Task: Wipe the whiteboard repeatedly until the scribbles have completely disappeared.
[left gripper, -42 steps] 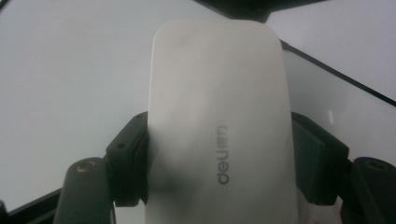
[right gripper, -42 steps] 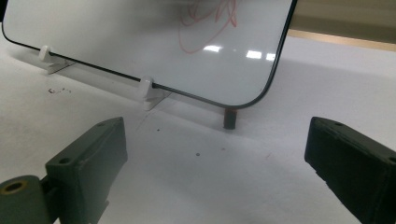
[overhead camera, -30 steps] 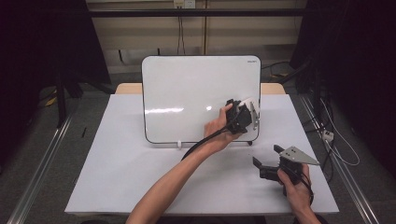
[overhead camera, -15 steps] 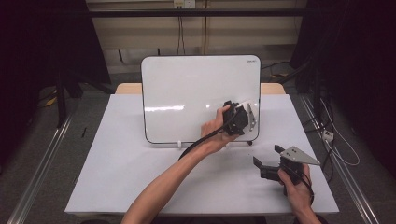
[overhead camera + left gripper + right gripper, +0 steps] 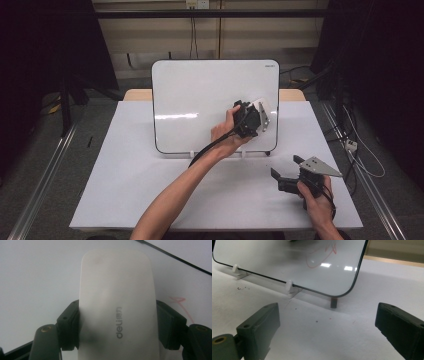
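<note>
On the white surface (image 5: pixel 150 190) a whiteboard (image 5: pixel 200 100) is standing; the left gripper (image 5: pixel 117 322) is clamping a white "deli" eraser (image 5: pixel 117 297) against it. The right gripper (image 5: pixel 329 332) is gaping, its view catching red scribbles (image 5: pixel 322 255).

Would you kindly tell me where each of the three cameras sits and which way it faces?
High view: above the person's side, looking forward and down on the table; both forearms, left gripper, right gripper.
Left gripper view: on the left gripper, facing the whiteboard; its jaws clamp a white eraser.
Right gripper view: low over the table, facing the whiteboard's bottom edge; open jaws.
Shared: both gripper views show red marks on the board.
</note>
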A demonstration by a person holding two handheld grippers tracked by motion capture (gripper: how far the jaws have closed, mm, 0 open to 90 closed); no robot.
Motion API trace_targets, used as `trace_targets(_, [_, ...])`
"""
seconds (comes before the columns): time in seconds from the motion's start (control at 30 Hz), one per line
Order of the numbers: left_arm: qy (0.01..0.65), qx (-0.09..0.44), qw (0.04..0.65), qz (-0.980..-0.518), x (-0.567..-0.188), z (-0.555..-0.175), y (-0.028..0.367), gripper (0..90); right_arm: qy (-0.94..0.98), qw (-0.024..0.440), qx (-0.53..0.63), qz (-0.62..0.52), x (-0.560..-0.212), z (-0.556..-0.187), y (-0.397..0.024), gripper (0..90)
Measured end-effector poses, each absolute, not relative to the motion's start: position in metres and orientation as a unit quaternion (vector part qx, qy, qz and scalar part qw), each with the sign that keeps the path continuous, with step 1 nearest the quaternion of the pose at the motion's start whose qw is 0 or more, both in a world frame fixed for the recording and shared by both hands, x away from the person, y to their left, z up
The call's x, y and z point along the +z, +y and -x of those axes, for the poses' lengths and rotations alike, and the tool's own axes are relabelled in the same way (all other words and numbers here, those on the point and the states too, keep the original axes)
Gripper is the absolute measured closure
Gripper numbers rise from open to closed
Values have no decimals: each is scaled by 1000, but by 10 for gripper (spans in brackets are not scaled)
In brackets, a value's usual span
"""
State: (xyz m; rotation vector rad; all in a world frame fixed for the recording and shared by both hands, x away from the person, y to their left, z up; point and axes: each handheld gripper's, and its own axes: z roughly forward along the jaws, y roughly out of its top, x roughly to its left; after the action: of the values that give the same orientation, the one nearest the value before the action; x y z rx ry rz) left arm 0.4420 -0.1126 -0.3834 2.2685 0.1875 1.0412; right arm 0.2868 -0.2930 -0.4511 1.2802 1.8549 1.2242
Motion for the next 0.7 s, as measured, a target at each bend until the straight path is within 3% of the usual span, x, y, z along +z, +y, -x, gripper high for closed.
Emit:
trace_targets(0.4, [23,388,288,-875,-416,-412,-118,310,695,285,457,-476,-451,-288,-291,57])
trace_targets(0.7, [31,379,293,-877,-419,-410,-104,311,693,286,459,-476,-451,-286,-293,57])
